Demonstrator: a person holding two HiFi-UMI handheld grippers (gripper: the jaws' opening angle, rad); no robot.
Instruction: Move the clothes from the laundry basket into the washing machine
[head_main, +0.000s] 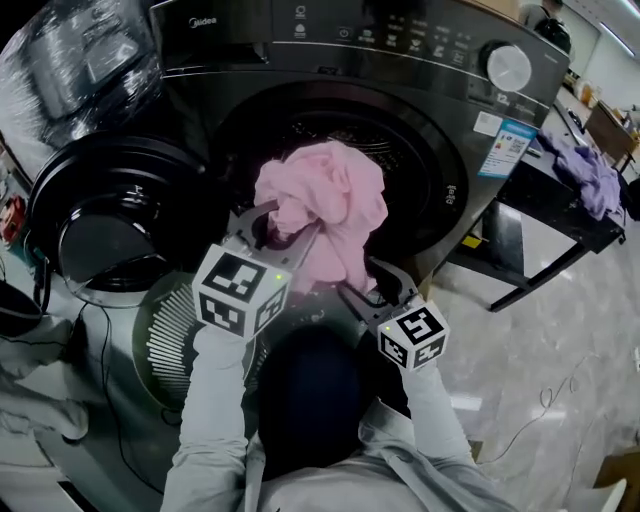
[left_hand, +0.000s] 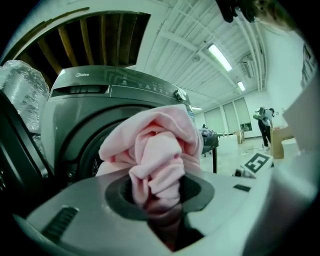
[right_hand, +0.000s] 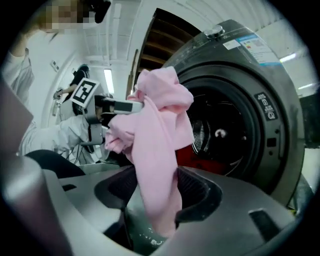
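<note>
A pink garment (head_main: 325, 200) hangs bunched in front of the dark washing machine's (head_main: 400, 60) open drum (head_main: 410, 160). My left gripper (head_main: 272, 228) is shut on the cloth's left side; in the left gripper view the pink garment (left_hand: 155, 150) bulges out from between the jaws of the left gripper (left_hand: 157, 192). My right gripper (head_main: 372, 285) sits lower right with its jaws wide. In the right gripper view a strip of the garment (right_hand: 157, 135) drapes loosely between the jaws of the right gripper (right_hand: 155, 187), with a gap on one side. The left gripper (right_hand: 112, 105) shows there too, beyond the cloth.
The round washer door (head_main: 110, 220) stands swung open at the left. A slotted grey laundry basket (head_main: 185, 330) sits on the floor below my left arm. A dark table (head_main: 560, 210) with purple clothes (head_main: 590, 175) stands at the right. A plastic-wrapped bundle (head_main: 80, 60) is at top left.
</note>
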